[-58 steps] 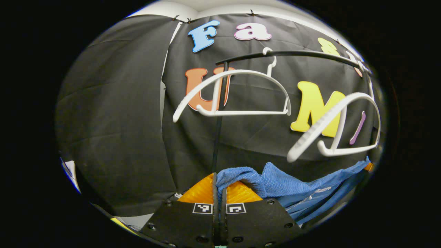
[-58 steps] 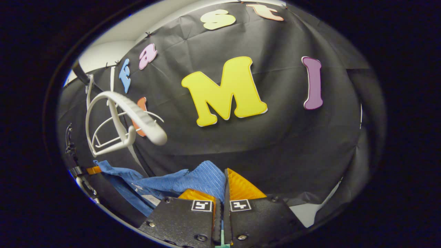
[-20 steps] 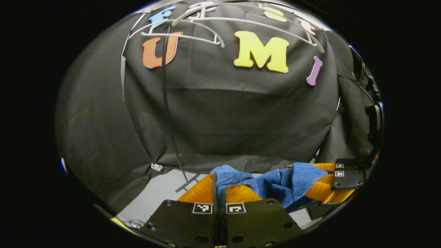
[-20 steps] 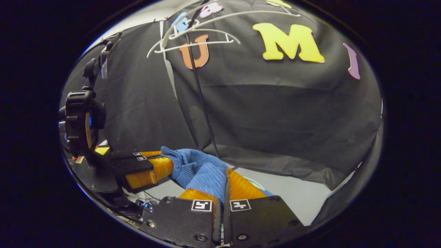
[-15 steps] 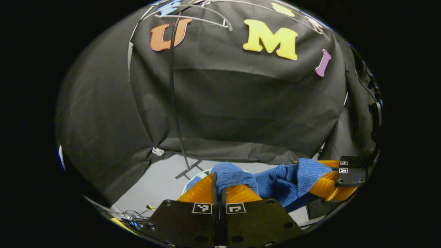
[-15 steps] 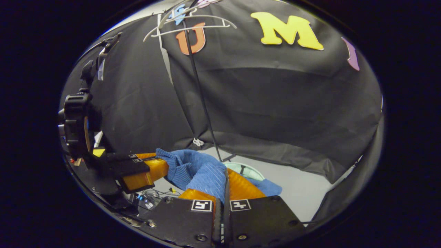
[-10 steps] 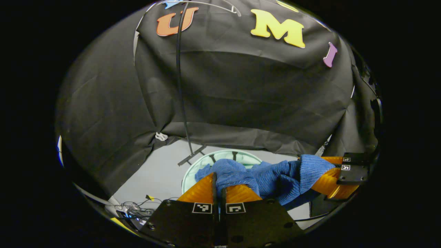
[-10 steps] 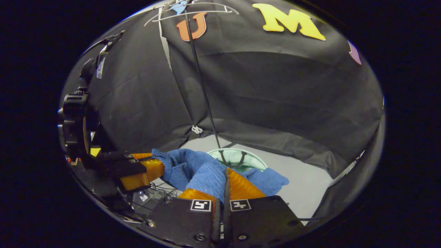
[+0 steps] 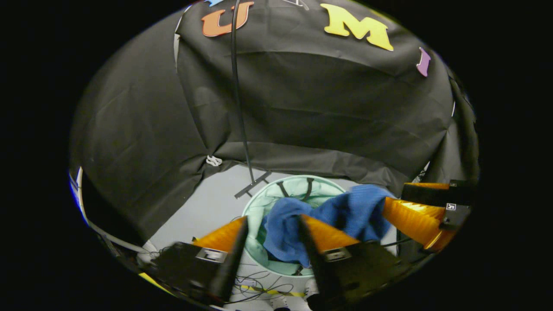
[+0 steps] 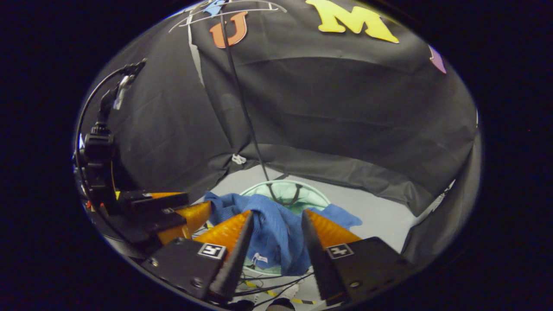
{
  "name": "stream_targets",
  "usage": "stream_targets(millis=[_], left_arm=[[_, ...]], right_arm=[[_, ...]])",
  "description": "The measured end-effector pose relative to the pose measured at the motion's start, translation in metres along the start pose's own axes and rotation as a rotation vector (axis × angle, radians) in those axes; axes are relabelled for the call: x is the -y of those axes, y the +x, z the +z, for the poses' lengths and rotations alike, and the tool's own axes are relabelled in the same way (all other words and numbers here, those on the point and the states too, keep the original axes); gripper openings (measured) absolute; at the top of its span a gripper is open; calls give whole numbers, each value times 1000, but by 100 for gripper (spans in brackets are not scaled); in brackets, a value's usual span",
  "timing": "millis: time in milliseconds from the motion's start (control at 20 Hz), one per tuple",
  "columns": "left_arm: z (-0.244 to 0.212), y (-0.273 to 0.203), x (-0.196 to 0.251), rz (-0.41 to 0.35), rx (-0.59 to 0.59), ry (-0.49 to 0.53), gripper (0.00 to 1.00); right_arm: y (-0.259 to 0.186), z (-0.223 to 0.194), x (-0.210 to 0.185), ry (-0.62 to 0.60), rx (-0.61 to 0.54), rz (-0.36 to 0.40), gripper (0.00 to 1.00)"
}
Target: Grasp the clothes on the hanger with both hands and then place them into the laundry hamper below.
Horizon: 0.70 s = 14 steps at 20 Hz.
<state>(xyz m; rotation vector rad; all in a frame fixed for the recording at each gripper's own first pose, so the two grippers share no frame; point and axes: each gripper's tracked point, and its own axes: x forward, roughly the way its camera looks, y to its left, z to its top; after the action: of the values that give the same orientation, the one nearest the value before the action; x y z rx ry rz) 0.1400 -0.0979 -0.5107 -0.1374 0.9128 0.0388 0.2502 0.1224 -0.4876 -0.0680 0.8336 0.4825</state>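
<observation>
Both jaws standing apart, gripping nothing: left gripper [image 9: 270, 222], right gripper [image 10: 274, 218]. Blue clothes [image 9: 319, 216] draping at 12 o'clock, over the laundry hamper [image 9: 255, 207] rim.

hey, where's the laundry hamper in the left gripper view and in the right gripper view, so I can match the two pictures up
Left gripper view: the laundry hamper sits low and centre on the floor, beyond the open left gripper.
Right gripper view: the hamper is low and centre, its pale green rim above the open right gripper.
Shared landmark: the blue garment draped over the rim, with the thin black pole ending behind it.
</observation>
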Motion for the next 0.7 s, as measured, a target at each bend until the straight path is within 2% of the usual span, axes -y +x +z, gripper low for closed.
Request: stream_targets(millis=[50,100,200,300,350,500,550,600,650,700], left_arm=[[6,-2,-4,11,7,-6,74],[7,-6,-7,17,12,-3,98],[13,-12,-11,23,21,10,100],[14,-18,-12,19,23,8,97],[14,-21,-11,12,23,4,100],[10,-24,-11,7,26,7,100],[9,-25,-10,7,25,7,97],[8,-26,-10,7,24,7,100],[9,-27,-9,9,23,7,97],[8,-29,-10,12,23,6,98]], right_arm=[[-3,5,3,2,10,-11,78],[-6,7,6,-5,16,-23,78],[-11,13,16,-18,32,-58,81],[-16,12,20,-8,37,-78,81],[-18,13,22,1,47,-82,81],[-24,9,25,21,45,-94,82],[-25,9,25,21,45,-95,82],[-25,8,25,18,44,-100,82],[-26,7,24,13,43,-99,82],[-27,7,22,12,42,-98,84]])
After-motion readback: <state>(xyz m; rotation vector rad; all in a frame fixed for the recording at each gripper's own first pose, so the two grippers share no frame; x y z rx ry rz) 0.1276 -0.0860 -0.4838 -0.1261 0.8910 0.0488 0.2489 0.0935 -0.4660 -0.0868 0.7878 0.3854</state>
